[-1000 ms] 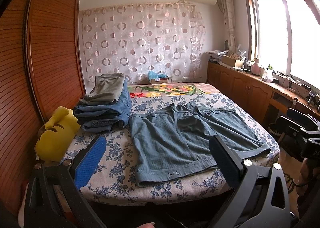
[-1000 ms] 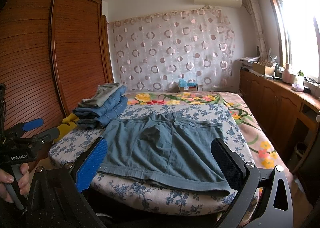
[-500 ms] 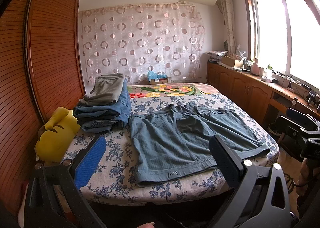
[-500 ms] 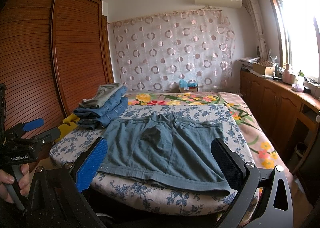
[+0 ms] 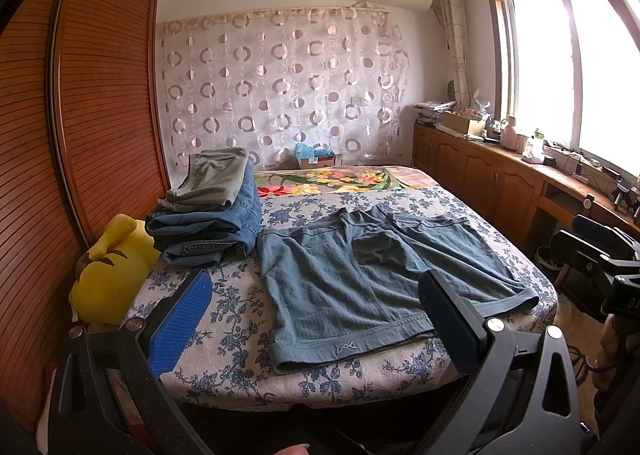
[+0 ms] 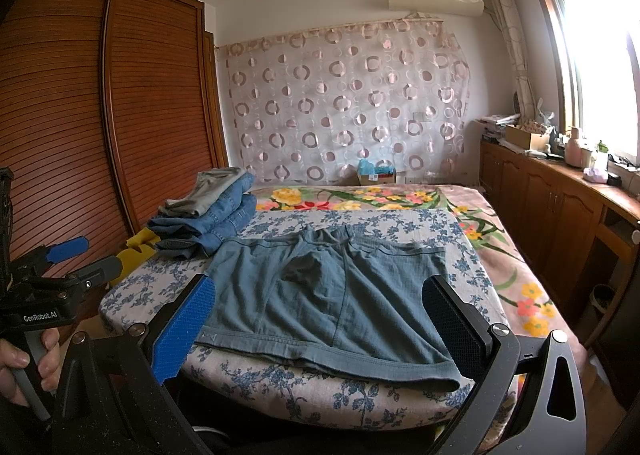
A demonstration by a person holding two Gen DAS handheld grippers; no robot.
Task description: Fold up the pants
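Observation:
A pair of blue-grey shorts [image 5: 360, 279] lies spread flat on the bed, leg hems toward me, waistband at the far side; it also shows in the right wrist view [image 6: 324, 295]. My left gripper [image 5: 316, 319] is open and empty, held in front of the bed's near edge, apart from the shorts. My right gripper [image 6: 320, 323] is open and empty, also short of the near hem. The left gripper shows at the left of the right wrist view [image 6: 68, 259], and the right gripper's body at the right edge of the left wrist view [image 5: 596, 251].
A stack of folded jeans and trousers [image 5: 212, 211] sits on the bed's far left corner. A yellow plush toy [image 5: 112, 275] lies beside the bed by the wooden wardrobe [image 5: 80, 135]. The floral bedspread [image 5: 240, 315] covers the bed. Wooden cabinets [image 5: 500, 183] run under the window.
Both grippers have hardly moved; the views shift only slightly. The shorts lie as before.

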